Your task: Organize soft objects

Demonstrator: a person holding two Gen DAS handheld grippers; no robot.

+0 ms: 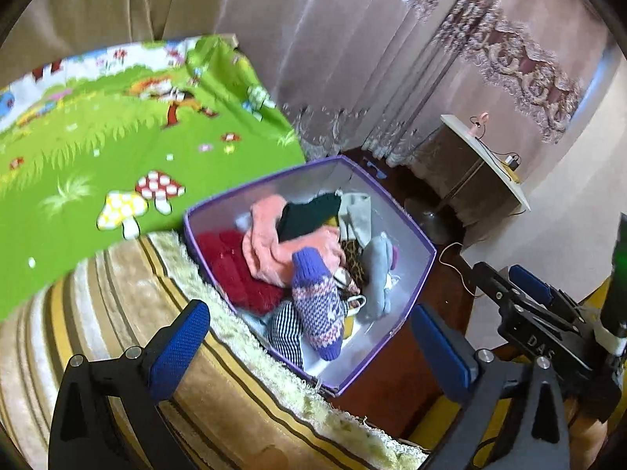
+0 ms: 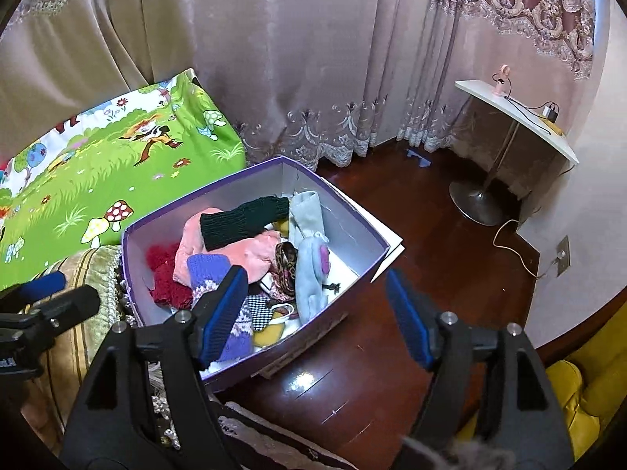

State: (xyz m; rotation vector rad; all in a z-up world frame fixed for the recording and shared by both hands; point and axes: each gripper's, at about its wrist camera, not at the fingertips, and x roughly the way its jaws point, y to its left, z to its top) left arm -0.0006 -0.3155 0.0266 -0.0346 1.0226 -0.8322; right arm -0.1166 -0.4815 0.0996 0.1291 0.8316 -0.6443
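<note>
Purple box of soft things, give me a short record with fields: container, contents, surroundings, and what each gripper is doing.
container: purple cardboard box, white inside, no lid on it
contents: dark green knitted piece, pink fleece cloth, red knit, purple patterned knitted sock, pale blue plush
surroundings: green mushroom-print sheet, striped blanket
left gripper: open, empty
right gripper: open, empty

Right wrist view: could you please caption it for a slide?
Open right tool above a purple box of knitted socks and soft garments on a wooden floor.

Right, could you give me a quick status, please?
Both hand-held grippers, left and right, open, empty. Soft items piled in purple box. Nothing blocking.
</note>
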